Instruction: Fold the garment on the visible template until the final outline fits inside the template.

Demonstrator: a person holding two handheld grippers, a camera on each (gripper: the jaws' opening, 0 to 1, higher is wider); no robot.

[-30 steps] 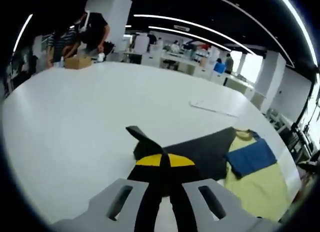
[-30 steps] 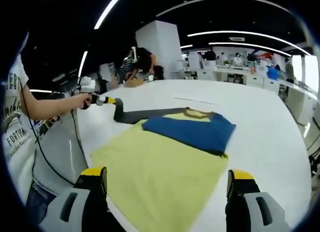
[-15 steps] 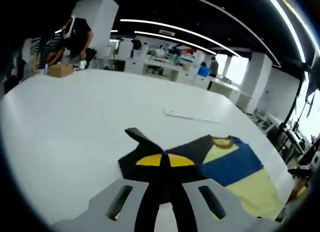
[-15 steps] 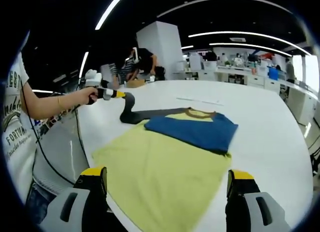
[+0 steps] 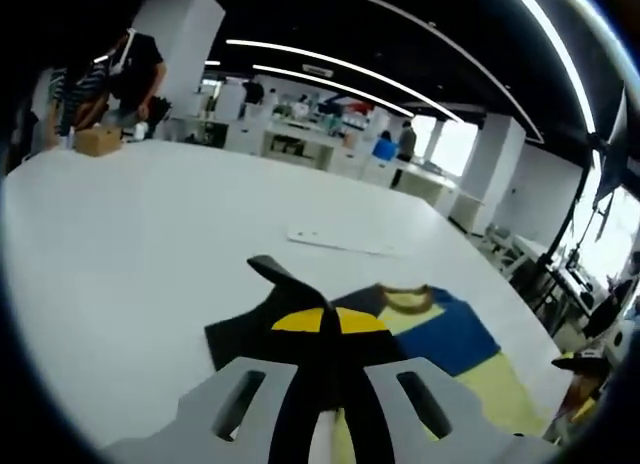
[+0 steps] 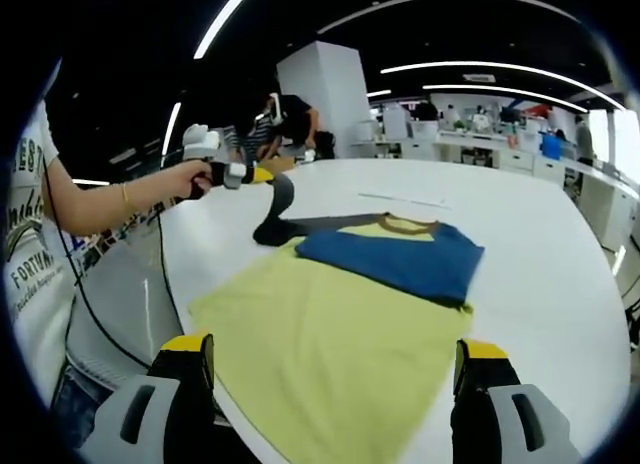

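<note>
A: What lies around the grippers?

B: Ahead of the left gripper (image 5: 320, 322), a flat white sheet (image 5: 335, 240) rests on the white table (image 5: 120, 244), and far off to its left a cardboard box (image 5: 97, 141) sits by people at the table's far edge. A person's hand (image 6: 195, 174) carries that gripper, seen at the left of the right gripper view.

A: And the garment?

B: The garment (image 6: 340, 314), yellow with a blue sleeve folded across, lies just ahead of the right gripper (image 6: 335, 369). Its dark sleeve (image 6: 275, 209) is lifted off the table, clamped between the left gripper's closed jaws.

A: The right gripper?

B: Its jaws stand wide apart, holding nothing, above the garment's near hem.

A: Room to move?

B: Bare table spreads ahead of and beside the left gripper. Near the right gripper the table's edge curves close on its left, with the person's body just past it.
</note>
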